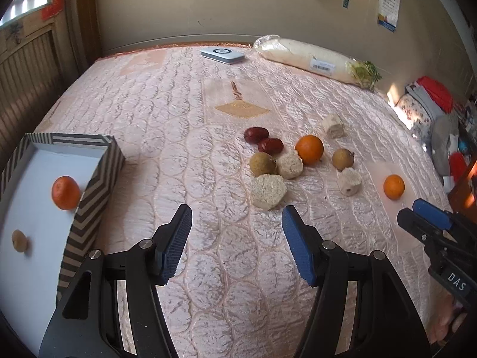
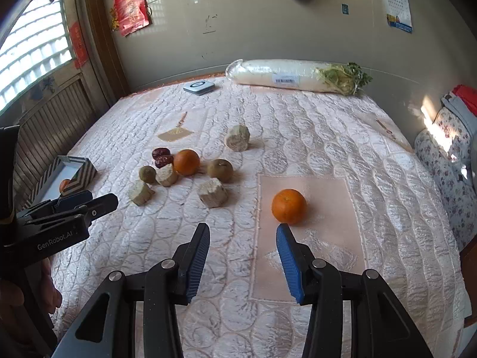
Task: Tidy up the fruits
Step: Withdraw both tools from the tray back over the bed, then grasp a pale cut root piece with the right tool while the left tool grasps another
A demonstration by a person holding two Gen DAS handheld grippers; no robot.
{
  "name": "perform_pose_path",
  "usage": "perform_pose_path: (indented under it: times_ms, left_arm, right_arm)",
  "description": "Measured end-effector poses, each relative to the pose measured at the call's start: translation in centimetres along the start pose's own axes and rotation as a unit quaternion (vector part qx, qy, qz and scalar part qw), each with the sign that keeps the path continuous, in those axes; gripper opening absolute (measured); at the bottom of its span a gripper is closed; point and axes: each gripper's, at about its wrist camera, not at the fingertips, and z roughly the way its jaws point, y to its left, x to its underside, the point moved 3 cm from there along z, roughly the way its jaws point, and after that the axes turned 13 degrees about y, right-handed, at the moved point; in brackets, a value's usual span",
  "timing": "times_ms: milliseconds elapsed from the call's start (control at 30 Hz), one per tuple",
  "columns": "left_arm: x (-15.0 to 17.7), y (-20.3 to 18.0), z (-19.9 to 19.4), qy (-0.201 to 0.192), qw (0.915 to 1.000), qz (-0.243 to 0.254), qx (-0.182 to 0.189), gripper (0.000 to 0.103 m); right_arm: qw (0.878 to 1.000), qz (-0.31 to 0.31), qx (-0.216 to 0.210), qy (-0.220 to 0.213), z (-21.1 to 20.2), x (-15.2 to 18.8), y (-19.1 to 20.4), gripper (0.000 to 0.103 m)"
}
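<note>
Both grippers, left (image 1: 237, 223) and right (image 2: 241, 243), gape wide and empty above the quilt (image 1: 184, 119). Left of the left gripper, the striped box (image 1: 98, 185) holds an orange (image 1: 65, 192) and a small brown fruit (image 1: 19, 240). Another orange (image 2: 288, 205) lies just beyond the right fingertip.

Fruit count: 3 oranges, one in the striped box (image 1: 89, 205) at (image 1: 65, 192), one in the cluster (image 1: 309, 149), one off alone (image 1: 393, 186); 3 small brown round fruits, one in the box (image 1: 19, 240) and two on the bed (image 1: 262, 164) (image 1: 342, 158); 2 red dates (image 1: 255, 134) (image 1: 270, 146). 4 pale cut chunks on the bed (image 1: 268, 191) (image 1: 289, 165) (image 1: 349, 181) (image 1: 333, 126). Also 1 bagged white radish (image 1: 310, 58), 1 flat white device (image 1: 222, 54), 2 claws (image 1: 237, 219) (image 2: 242, 237).
</note>
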Motion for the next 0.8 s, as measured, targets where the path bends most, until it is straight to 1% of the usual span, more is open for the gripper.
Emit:
perform_pose_path:
  times_ms: [200,367,533,633,700,733,800]
  left_arm:
    - [-0.8,-1.1,1.3,0.012,0.9998,0.017,0.009,0.063]
    - [-1.6,-1.3,2.6,0.027,0.9994,0.015,0.017,0.063]
    - [-2.1,-1.5,3.2,0.024,0.9995,0.018,0.004,0.063]
    - [-2.3,-1.4,3.4,0.024,0.9996,0.018,0.002,0.063]
    - [-2.3,-1.3,3.5,0.021,0.9996,0.02,0.001,0.056]
    - [-2.2,-1.4,3.5,0.02,0.9995,0.024,-0.002,0.05]
    - [-2.1,-1.5,3.4,0.018,0.9994,0.031,0.004,0.042]
  right_arm:
    - [1.0,-0.003,-0.004,0.004,0.4,-0.1,0.0,0.045]
    - [1.0,-0.004,-0.009,0.005,0.7,-0.3,0.2,0.045]
    - [1.0,-0.006,-0.01,0.009,1.2,-0.6,0.5,0.045]
    - [1.0,-0.009,-0.017,0.009,1.5,-1.0,0.9,0.045]
    - [1.0,-0.012,-0.022,0.01,1.8,-1.2,1.1,0.045]
    - [1.0,-0.014,-0.024,0.012,2.0,-1.3,1.3,0.045]
    - [0.999,-0.015,-0.026,0.014,2.4,-1.5,1.6,0.045]
